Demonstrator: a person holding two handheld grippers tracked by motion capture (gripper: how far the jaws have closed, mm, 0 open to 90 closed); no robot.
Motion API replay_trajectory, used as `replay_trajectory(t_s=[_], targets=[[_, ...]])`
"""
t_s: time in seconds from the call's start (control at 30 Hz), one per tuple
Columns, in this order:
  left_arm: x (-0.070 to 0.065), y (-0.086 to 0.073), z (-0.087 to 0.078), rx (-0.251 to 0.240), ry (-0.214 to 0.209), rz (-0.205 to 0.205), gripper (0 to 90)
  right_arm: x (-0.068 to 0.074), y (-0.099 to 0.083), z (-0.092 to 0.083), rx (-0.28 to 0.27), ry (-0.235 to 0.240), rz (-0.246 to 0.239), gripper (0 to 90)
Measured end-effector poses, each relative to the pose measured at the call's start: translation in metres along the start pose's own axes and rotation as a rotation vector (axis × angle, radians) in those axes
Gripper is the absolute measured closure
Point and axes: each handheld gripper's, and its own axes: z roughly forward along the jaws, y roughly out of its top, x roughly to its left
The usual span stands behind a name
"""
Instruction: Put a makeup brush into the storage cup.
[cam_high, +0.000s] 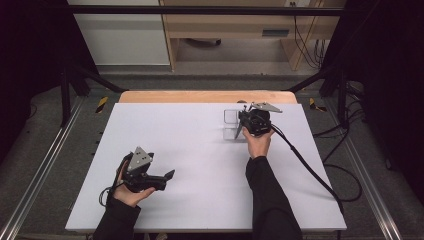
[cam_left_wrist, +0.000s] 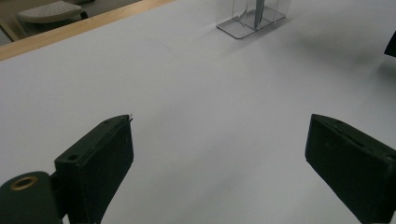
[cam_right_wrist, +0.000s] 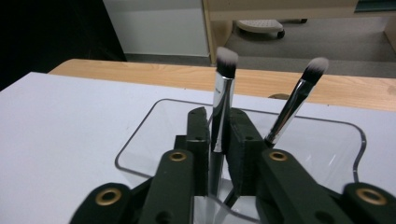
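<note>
A clear acrylic holder (cam_right_wrist: 140, 135) stands at the far right of the white table (cam_high: 200, 150), also seen as the holder (cam_high: 230, 125) in the high view. Two makeup brushes stand in it with bristles up. My right gripper (cam_right_wrist: 218, 116) reaches into the holder, and the silver-handled brush (cam_right_wrist: 224, 88) stands between its pads with only a thin gap on each side. The second brush (cam_right_wrist: 299, 102) leans right, free of the jaws. My left gripper (cam_high: 167, 176) rests low at the near left; its jaws (cam_left_wrist: 219, 140) are wide apart with nothing between them.
The table's wooden far edge (cam_high: 205, 96) runs just behind the holder. A black cable (cam_high: 310, 170) trails from the right gripper across the table's right side. The holder (cam_left_wrist: 250, 18) shows far ahead in the left gripper view. Wide bare tabletop lies between the two hands.
</note>
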Motion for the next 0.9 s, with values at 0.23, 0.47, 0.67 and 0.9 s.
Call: replay_trajectory(t_s=[0.23,0.47,0.67,0.9], targets=[[-0.001,0.0,0.0,0.0,0.002,0.0,7.0,0.002,-0.002,-0.014,0.017,0.008,-0.001,64.6],[-0.001,0.0,0.0,0.004,0.004,0.002,7.0,0.001,-0.004,-0.04,-0.008,0.037,-0.005,46.6],[-0.002,0.0,0.0,0.004,0.004,0.003,7.0,0.002,-0.006,-0.055,-0.025,0.055,-0.01,33.3],[-0.002,0.001,-0.001,-0.003,0.004,0.001,7.0,0.005,-0.01,-0.074,-0.03,0.069,-0.058,20.2]])
